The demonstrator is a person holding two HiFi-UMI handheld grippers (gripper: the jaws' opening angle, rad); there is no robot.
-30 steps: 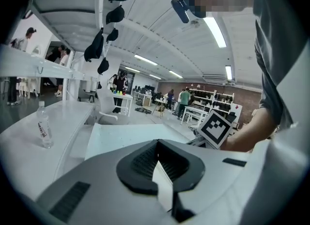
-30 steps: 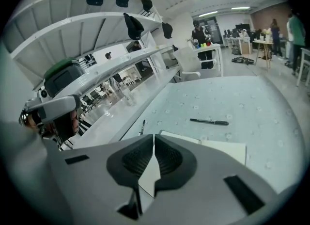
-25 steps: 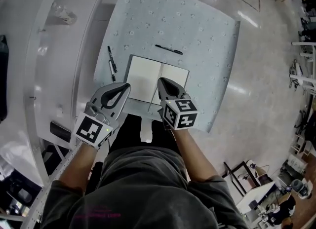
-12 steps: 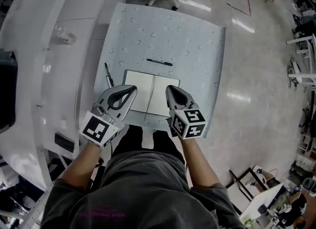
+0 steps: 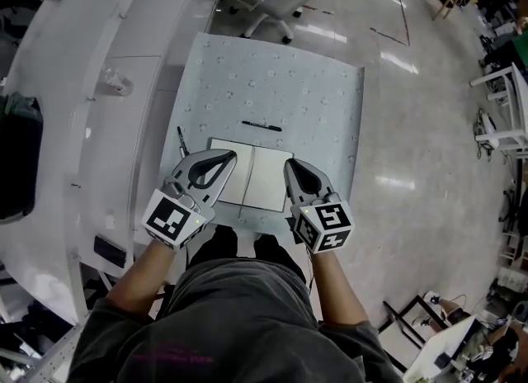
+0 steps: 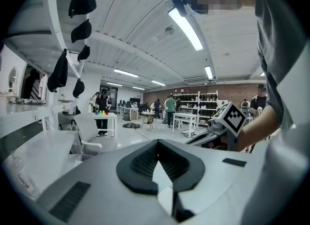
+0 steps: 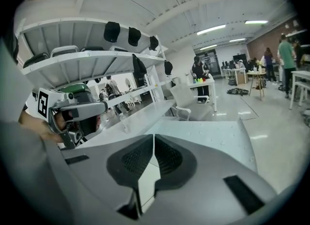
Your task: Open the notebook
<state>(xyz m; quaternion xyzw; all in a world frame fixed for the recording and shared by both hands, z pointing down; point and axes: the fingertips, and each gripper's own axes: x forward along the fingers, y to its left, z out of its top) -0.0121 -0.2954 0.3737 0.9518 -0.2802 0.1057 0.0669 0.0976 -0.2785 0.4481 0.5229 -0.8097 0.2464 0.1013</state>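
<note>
The notebook (image 5: pixel 252 173) lies open and flat just ahead of and below the left gripper (image 5: pixel 228 157) and right gripper (image 5: pixel 290 165), both closed empty and held clear, probably because the opening is done.

Left gripper (image 5: pixel 229 157) and right gripper (image 5: pixel 291 165) have risen off the open notebook (image 5: pixel 252 177).

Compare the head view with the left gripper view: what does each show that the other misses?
Only the head view: the notebook lying open on the mat, with a black pen beyond it. Only the left gripper view: dark caps hanging overhead, ceiling lights, and people far off in the room. Both: the left gripper, jaws shut and empty, and the right gripper.
</note>
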